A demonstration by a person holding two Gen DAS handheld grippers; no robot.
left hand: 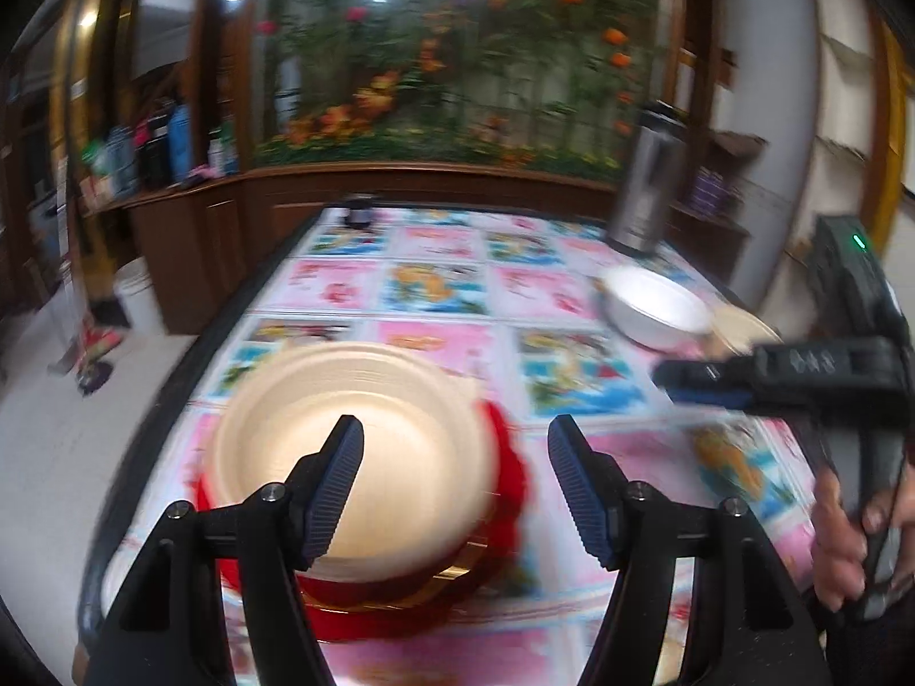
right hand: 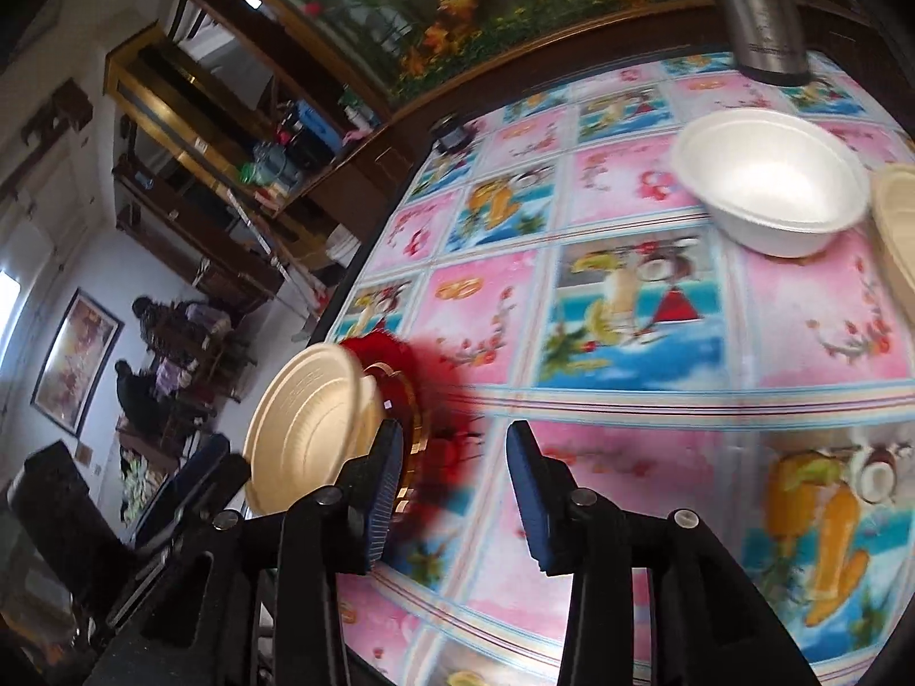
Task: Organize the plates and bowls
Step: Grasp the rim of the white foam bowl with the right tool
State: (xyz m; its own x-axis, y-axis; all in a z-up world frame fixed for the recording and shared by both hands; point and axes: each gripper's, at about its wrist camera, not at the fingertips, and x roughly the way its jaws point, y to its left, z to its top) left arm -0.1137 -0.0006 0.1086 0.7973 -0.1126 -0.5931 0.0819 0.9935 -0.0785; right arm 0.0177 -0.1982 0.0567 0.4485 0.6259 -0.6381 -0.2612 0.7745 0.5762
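Note:
A stack of cream plates (left hand: 349, 451) sits on a red plate with a gold rim (left hand: 503, 491) at the table's near left; the stack also shows in the right wrist view (right hand: 311, 423). My left gripper (left hand: 454, 440) is open just above and in front of the stack, holding nothing. A white foam bowl (left hand: 657, 300) stands at the far right, also in the right wrist view (right hand: 772, 183), next to a cream plate (right hand: 898, 228). My right gripper (right hand: 452, 457) is open and empty above the table; it appears in the left wrist view (left hand: 703, 383) at the right.
A steel thermos (left hand: 646, 183) stands at the table's far right corner. A small dark jar (left hand: 360, 211) sits at the far edge. The table wears a pink and blue picture cloth (right hand: 629, 308). Its left edge (left hand: 189, 343) drops to the floor.

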